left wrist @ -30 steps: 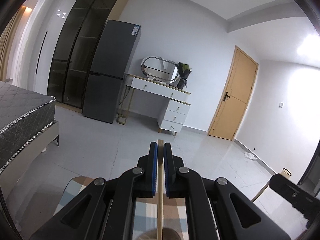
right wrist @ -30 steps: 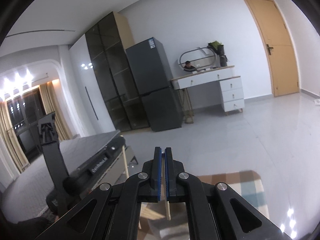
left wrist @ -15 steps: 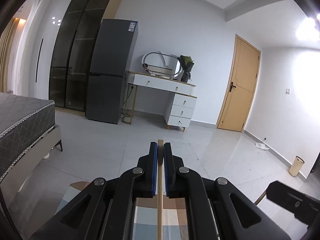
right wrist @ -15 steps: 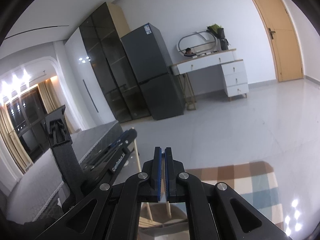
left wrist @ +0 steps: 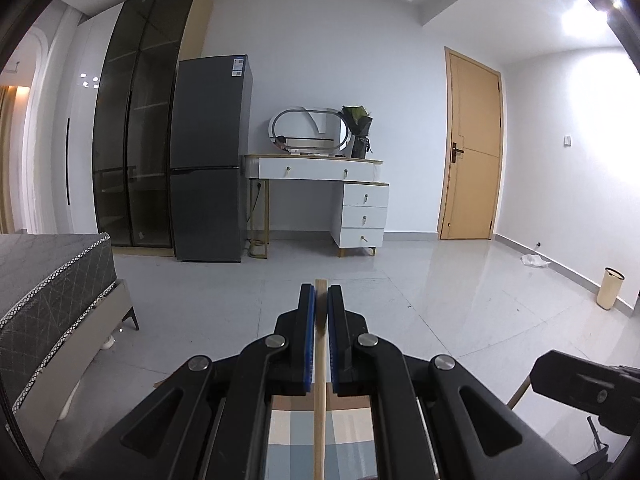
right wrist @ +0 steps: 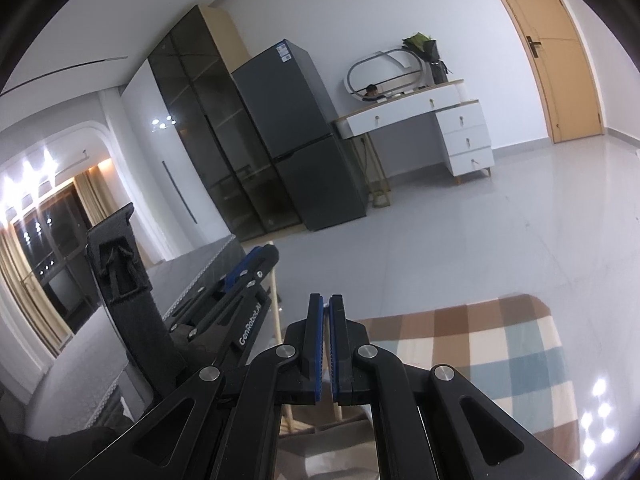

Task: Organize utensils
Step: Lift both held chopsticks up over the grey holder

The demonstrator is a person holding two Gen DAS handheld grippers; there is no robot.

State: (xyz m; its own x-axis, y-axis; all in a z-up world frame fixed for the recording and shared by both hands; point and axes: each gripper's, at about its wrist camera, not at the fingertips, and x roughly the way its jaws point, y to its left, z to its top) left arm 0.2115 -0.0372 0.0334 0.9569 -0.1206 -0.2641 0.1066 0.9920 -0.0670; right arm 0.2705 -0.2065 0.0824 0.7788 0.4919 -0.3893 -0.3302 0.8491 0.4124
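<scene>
The left gripper (left wrist: 321, 300) is closed on a thin light wooden stick (left wrist: 319, 392), which stands upright between the two blue pads (left wrist: 308, 340) and runs down to 6 o'clock, out of the left wrist view; its top end shows just above the fingertips. What kind of utensil it is cannot be told.

In the right wrist view the right gripper (right wrist: 325, 316) has its jaws almost together, with only a narrow slit between the blue pads (right wrist: 317, 344). A pale wooden stick (right wrist: 334, 376) is seen through this slit and below it, but I cannot tell if the pads really press on it. At 9 o'clock of this gripper the left gripper (right wrist: 250, 264) appears from the side, with its thin stick (right wrist: 274, 304) hanging down.

Below both grippers lies a checked rug in brown, cream and blue (right wrist: 472, 344) on the glossy grey tiled floor (left wrist: 420, 304). Far ahead, at 12 o'clock in the left view, stand a dark grey refrigerator (left wrist: 208, 160) and a white dressing table with oval mirror (left wrist: 320, 184); a tan wooden door (left wrist: 472, 148) is at 2 o'clock and a bed with grey mattress (left wrist: 44, 276) at 9 o'clock.
</scene>
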